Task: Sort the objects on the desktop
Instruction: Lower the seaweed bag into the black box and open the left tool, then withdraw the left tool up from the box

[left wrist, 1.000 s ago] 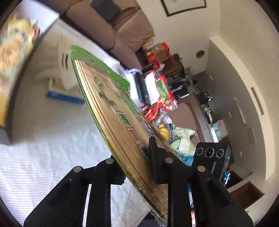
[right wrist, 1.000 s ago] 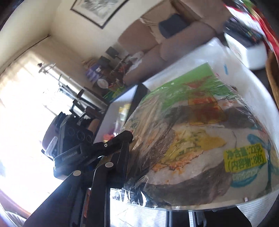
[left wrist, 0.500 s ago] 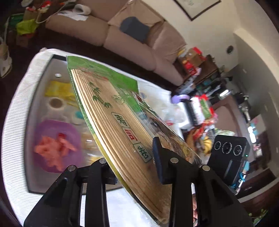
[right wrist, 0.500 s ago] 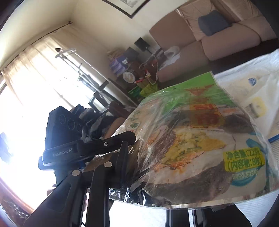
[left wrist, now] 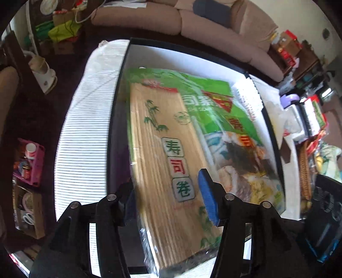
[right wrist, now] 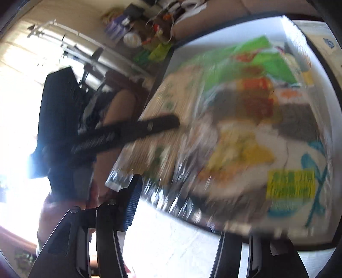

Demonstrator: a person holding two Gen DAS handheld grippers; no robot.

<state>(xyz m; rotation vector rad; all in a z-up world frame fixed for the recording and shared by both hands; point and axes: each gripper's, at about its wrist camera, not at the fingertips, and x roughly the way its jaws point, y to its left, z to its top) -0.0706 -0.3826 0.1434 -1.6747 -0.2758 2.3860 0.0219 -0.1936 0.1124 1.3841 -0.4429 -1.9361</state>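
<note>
A flat plastic pack with a bamboo sushi mat and green printed card [left wrist: 171,149] lies over the black-rimmed white tray [left wrist: 269,119] on the striped cloth. My left gripper [left wrist: 168,198] is open, its fingers either side of the pack's near end, the blue pad [left wrist: 208,198] clear of it. In the right wrist view the same pack [right wrist: 245,139] is blurred. My right gripper [right wrist: 188,205] is open with the pack's near edge between its jaws. The left gripper's black finger [right wrist: 136,130] lies across the pack's left side.
A brown sofa [left wrist: 192,19] stands beyond the table. A wicker basket [left wrist: 303,171] and packets sit at the right. A white paper bag [left wrist: 248,96] lies at the tray's far right. The table's left edge drops to a dark floor with boxes.
The pack has gone from held upright on edge to lying flat over the tray. Both grippers have opened and let go of it. The right view is blurred by motion.
</note>
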